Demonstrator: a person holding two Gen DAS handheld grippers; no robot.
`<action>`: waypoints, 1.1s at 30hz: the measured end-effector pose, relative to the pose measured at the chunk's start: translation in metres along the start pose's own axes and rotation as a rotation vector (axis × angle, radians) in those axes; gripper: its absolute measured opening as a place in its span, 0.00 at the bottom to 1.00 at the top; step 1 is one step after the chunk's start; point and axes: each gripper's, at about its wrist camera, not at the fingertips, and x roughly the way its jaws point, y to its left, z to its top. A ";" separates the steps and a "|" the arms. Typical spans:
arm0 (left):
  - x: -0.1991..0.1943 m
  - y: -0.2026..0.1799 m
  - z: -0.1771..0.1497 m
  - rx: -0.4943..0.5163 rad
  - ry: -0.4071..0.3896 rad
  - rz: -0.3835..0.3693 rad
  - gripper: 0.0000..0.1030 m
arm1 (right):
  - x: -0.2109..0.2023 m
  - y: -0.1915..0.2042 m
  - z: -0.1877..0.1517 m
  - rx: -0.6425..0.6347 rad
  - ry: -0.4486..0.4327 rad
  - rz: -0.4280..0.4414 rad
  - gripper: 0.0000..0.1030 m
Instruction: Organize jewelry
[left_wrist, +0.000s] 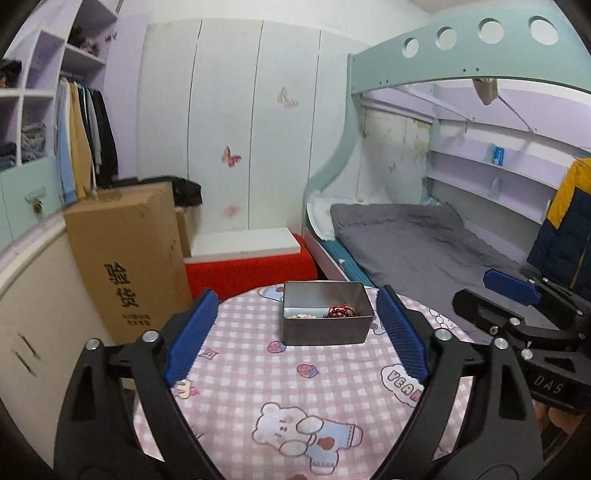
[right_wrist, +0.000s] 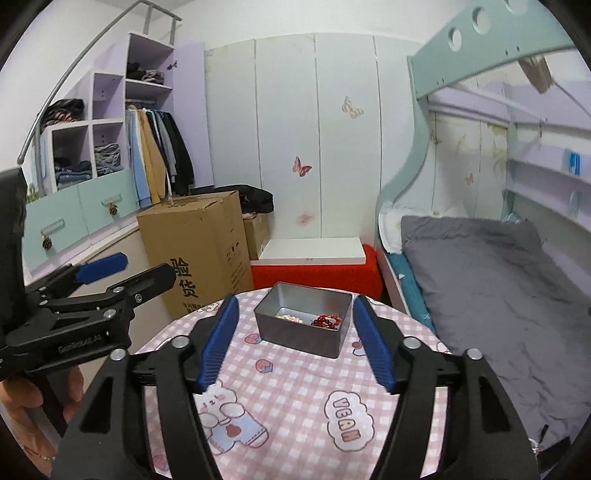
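Note:
A grey metal tin (left_wrist: 325, 326) stands at the far side of a round table with a pink checked cloth (left_wrist: 295, 387). Inside lie a red bead bracelet (left_wrist: 341, 311) and a pale piece of jewelry (left_wrist: 301, 316). My left gripper (left_wrist: 295, 306) is open and empty, held above the table short of the tin. My right gripper (right_wrist: 293, 314) is open and empty, also short of the tin (right_wrist: 304, 328), where the red bracelet (right_wrist: 327, 320) and the pale jewelry (right_wrist: 290, 317) show. Each gripper appears in the other's view, the right (left_wrist: 517, 295) and the left (right_wrist: 110, 273).
A cardboard box (left_wrist: 129, 258) stands left of the table, with a red stool under a white board (left_wrist: 247, 266) behind. A bunk bed with a grey blanket (left_wrist: 424, 243) is at the right. A wardrobe with hanging clothes (left_wrist: 81, 136) is at the left.

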 end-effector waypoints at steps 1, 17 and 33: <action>-0.008 -0.001 -0.001 0.004 -0.010 0.003 0.86 | -0.004 0.002 -0.001 -0.004 -0.004 -0.001 0.64; -0.089 -0.012 -0.008 -0.008 -0.115 0.056 0.93 | -0.076 0.025 -0.007 -0.050 -0.131 -0.081 0.86; -0.122 -0.023 0.005 0.028 -0.170 0.088 0.94 | -0.110 0.031 -0.006 -0.070 -0.192 -0.116 0.91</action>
